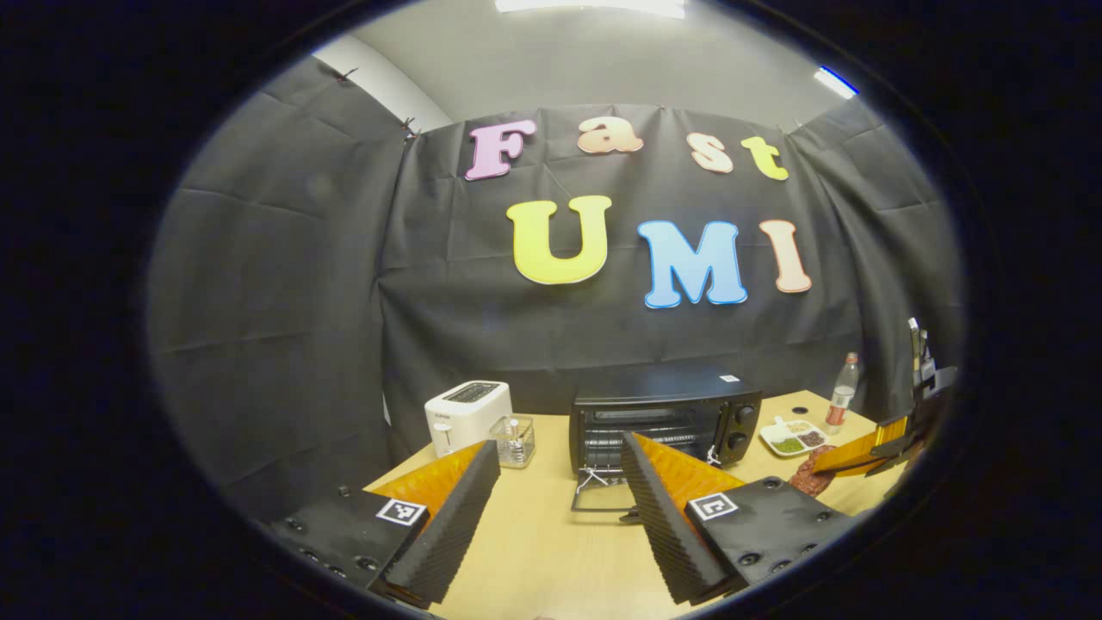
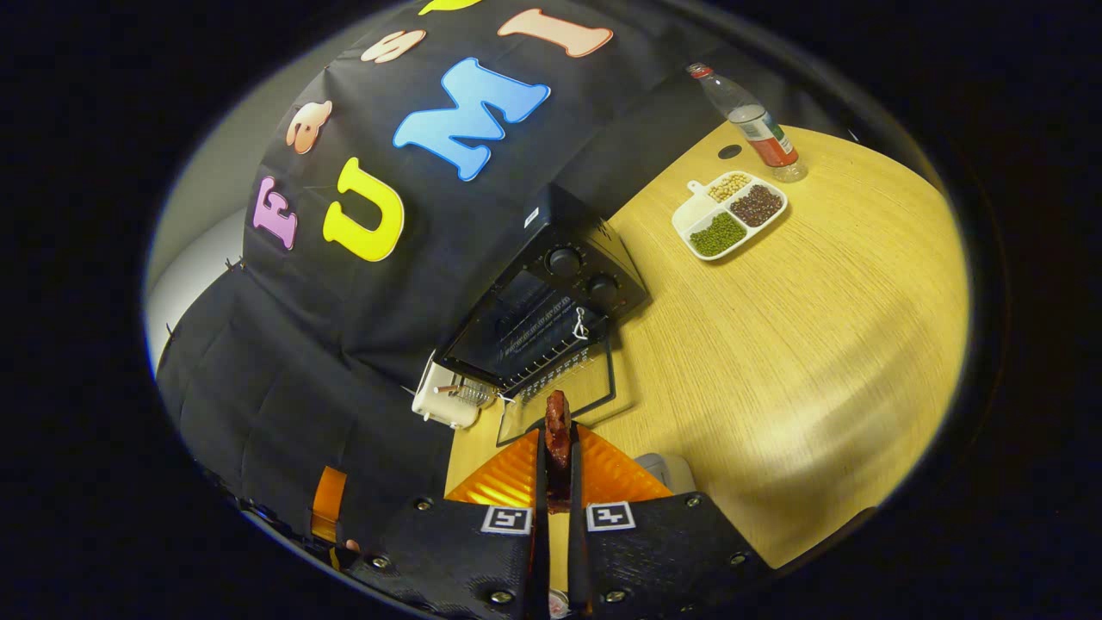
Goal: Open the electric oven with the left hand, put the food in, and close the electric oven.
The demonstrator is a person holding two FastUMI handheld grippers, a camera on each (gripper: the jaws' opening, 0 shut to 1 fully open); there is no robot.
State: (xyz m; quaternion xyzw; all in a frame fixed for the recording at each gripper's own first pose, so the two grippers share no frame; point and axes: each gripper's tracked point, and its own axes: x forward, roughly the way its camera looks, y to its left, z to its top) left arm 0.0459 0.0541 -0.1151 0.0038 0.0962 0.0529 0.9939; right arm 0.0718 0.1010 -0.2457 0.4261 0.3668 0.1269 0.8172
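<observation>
Black cloth is hung behind a light wooden table [image 1: 534,551], on which a black electric oven [image 1: 663,418] is set near the back wall. Its glass door [image 1: 603,499] is seen folded down flat onto the table in front of it, so the rack inside is exposed. To the oven's left, in the left gripper view, a white toaster [image 1: 467,415] is placed, with a small clear container [image 1: 515,441] just beside it. To the oven's right a white divided tray [image 1: 794,437] of green, dark and pale grains is laid, and a plastic bottle [image 1: 842,393] with a red label is stood upright just behind it.

The left hand-held gripper [image 1: 560,482] is held above the table in front of the oven with its fingers spread wide, and nothing is gripped between them.

The right hand-held gripper [image 2: 556,461] is seen in its own view with its fingers drawn narrow, and both are pressed on a reddish-brown piece of food [image 2: 558,435], whose upper end is left sticking out beyond the fingertips. The food is held above the table, just in front of the lowered door and apart from it. In the left gripper view the same gripper and food [image 1: 811,472] are seen at the right edge, near the tray.
</observation>
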